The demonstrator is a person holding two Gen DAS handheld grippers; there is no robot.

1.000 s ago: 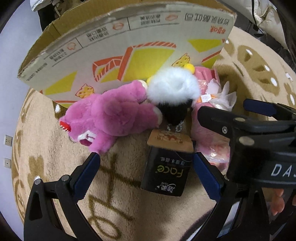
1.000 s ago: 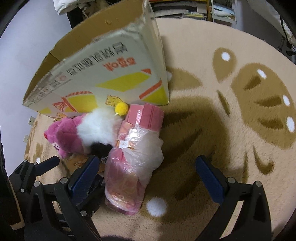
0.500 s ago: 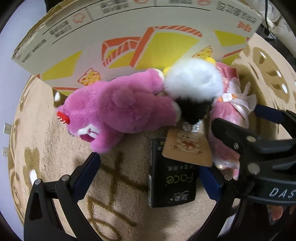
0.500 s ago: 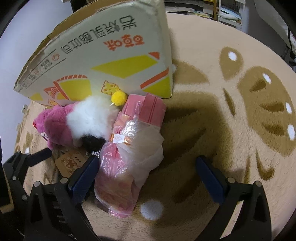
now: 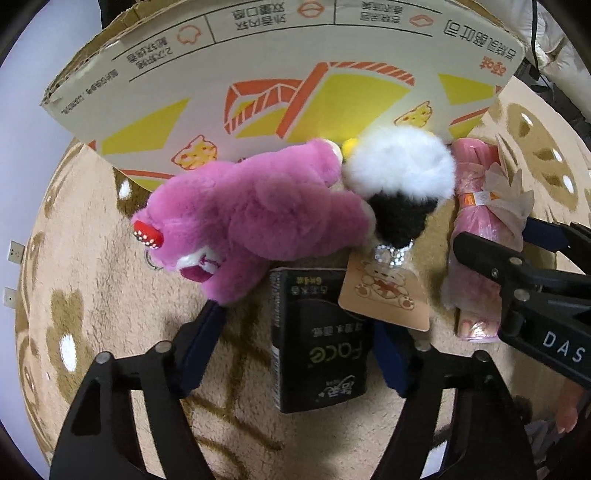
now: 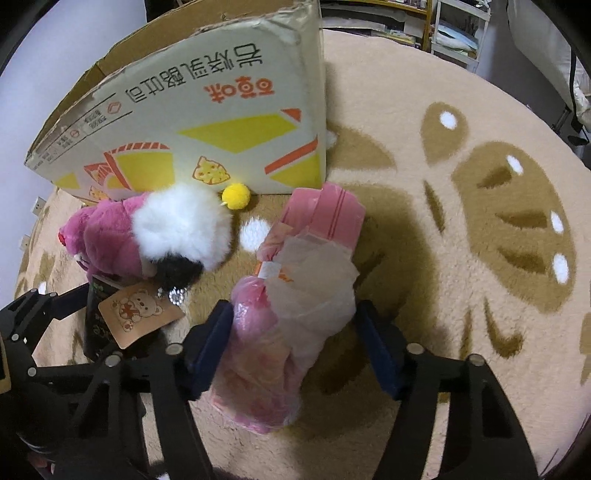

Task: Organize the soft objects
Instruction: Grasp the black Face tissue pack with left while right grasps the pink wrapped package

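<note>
A pink plush bear (image 5: pixel 266 218) lies on the rug against a cardboard box (image 5: pixel 280 85), beside a white and black fluffy toy (image 5: pixel 402 177) with a paper tag (image 5: pixel 384 291). A black tissue pack (image 5: pixel 317 343) lies between the fingers of my left gripper (image 5: pixel 295 343), whose jaws have narrowed around it; contact is unclear. A pink bundle in clear plastic (image 6: pixel 291 325) lies between the fingers of my right gripper (image 6: pixel 295 339), whose jaws stand close to its sides. The bundle also shows in the left wrist view (image 5: pixel 480 236).
The cardboard box (image 6: pixel 207 122) stands at the back with its top open. A beige rug with brown patterns (image 6: pixel 480 221) covers the floor. A yellow pompom (image 6: pixel 236 195) lies by the box. Shelves (image 6: pixel 454 29) stand far behind.
Both grippers moved forward and down toward the toys. The left jaws narrowed around the black tissue pack. The right jaws narrowed around the pink bundle.
</note>
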